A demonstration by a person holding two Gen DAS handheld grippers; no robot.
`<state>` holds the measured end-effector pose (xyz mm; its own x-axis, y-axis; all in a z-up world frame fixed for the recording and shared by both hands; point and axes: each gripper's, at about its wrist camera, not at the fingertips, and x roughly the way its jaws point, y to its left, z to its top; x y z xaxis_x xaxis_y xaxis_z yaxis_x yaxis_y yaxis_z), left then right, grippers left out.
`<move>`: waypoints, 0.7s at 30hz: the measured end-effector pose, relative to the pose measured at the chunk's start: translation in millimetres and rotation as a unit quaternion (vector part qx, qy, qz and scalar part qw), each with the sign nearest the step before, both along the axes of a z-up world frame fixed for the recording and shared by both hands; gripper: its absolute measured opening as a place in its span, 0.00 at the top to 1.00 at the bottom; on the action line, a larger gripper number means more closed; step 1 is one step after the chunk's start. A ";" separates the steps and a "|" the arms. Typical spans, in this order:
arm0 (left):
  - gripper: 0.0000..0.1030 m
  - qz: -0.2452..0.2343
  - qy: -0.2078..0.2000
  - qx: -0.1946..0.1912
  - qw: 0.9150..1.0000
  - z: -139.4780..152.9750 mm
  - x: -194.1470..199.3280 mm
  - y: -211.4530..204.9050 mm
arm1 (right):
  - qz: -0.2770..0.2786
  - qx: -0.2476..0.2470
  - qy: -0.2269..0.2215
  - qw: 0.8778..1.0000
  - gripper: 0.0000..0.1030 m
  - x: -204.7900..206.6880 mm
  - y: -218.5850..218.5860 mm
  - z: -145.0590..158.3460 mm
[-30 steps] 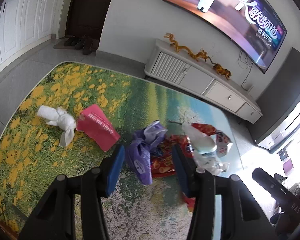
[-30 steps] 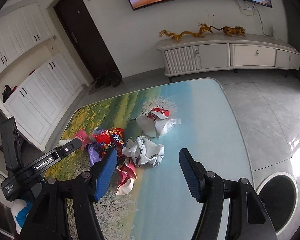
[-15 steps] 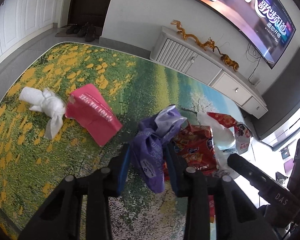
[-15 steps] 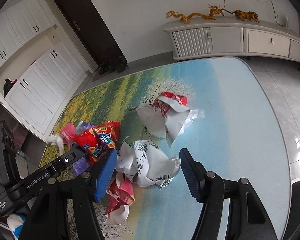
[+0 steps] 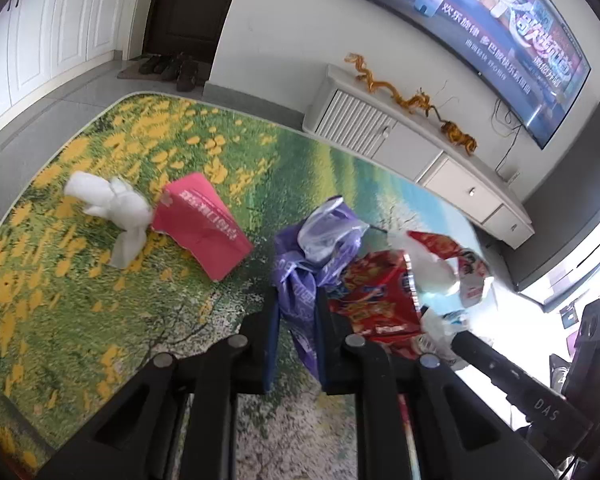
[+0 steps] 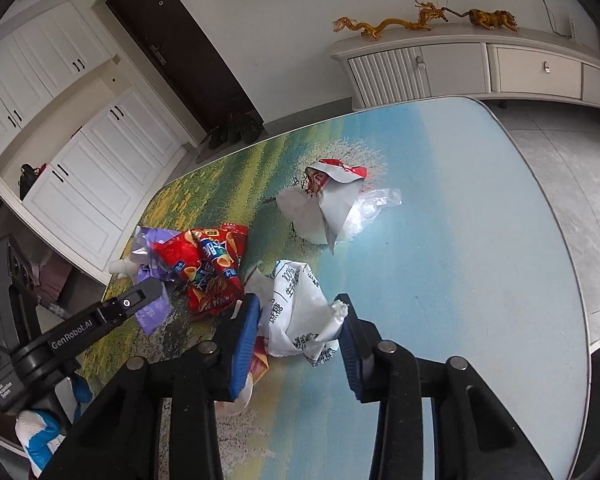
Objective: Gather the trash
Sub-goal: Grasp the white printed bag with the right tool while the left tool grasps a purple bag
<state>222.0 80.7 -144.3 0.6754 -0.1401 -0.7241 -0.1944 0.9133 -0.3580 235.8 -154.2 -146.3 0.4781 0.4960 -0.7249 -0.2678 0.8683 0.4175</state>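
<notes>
Left tongs (image 5: 296, 344) pinch a crumpled purple plastic wrapper (image 5: 306, 276); right tongs (image 6: 300, 332), spread, straddle a crumpled white printed wrapper (image 6: 300, 312), squeeze likely next.

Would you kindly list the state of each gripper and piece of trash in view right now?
left gripper: shut on the purple bag
purple bag: crumpled, pinched
right gripper: open, straddling the white wrapper
white wrapper: crumpled, on the table
red snack bag: crumpled, lying flat
pink packet: flat, torn open
white tissue: wadded
TV: on
</notes>
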 end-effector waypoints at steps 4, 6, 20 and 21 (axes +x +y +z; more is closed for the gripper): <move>0.86 -0.002 -0.024 0.002 1.000 19.8 -14.3 -2.4 | -0.005 0.000 -0.024 1.000 0.69 -20.1 -5.6 18.6; 0.86 -0.006 -0.034 -0.001 0.999 28.1 -20.3 -3.3 | -0.008 0.002 -0.036 0.999 0.70 -30.4 -9.2 28.8; 0.86 -0.058 -0.116 -0.012 0.991 97.1 -76.8 -28.5 | -0.054 0.035 -0.123 0.990 0.72 -106.2 -40.9 106.2; 0.86 -0.064 -0.123 -0.012 0.990 102.3 -81.2 -31.8 | -0.058 0.035 -0.131 0.989 0.72 -111.9 -43.6 112.5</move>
<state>140.8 48.9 -42.1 0.8067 -0.2515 -0.5348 0.0186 0.9153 -0.4024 123.9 -197.8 -33.7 0.7016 0.4709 -0.5348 -0.2740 0.8711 0.4076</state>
